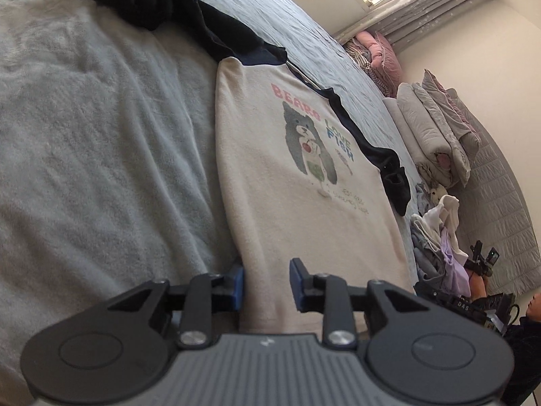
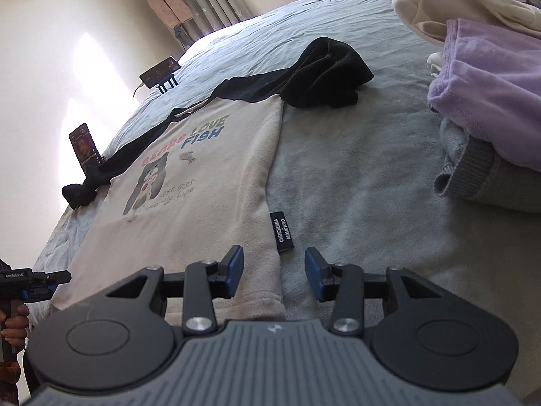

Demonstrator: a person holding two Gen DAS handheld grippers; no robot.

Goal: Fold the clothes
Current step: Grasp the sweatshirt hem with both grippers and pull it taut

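The sweatshirt (image 1: 297, 176) is cream with black sleeves (image 2: 324, 71) and a black neckline. Its print shows a grey bear (image 1: 307, 138), pink "BEARS", green "LOVE" and blue "FISH" lettering. A black label (image 2: 282, 230) with white lettering sits at its side seam. The bed (image 1: 84, 118) cover is pale grey-blue and fuzzy. In the clothes pile (image 2: 487, 108), a lilac garment lies over a grey ribbed one, under a cream one. The curtains (image 1: 429, 10) are grey with small white stars. Both grippers are black with blue pads (image 2: 236, 270).

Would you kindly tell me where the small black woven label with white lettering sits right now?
In the right wrist view, the small black woven label sticks out from the cream printed sweatshirt at its right-hand side edge, lying on the grey blanket near the hem.
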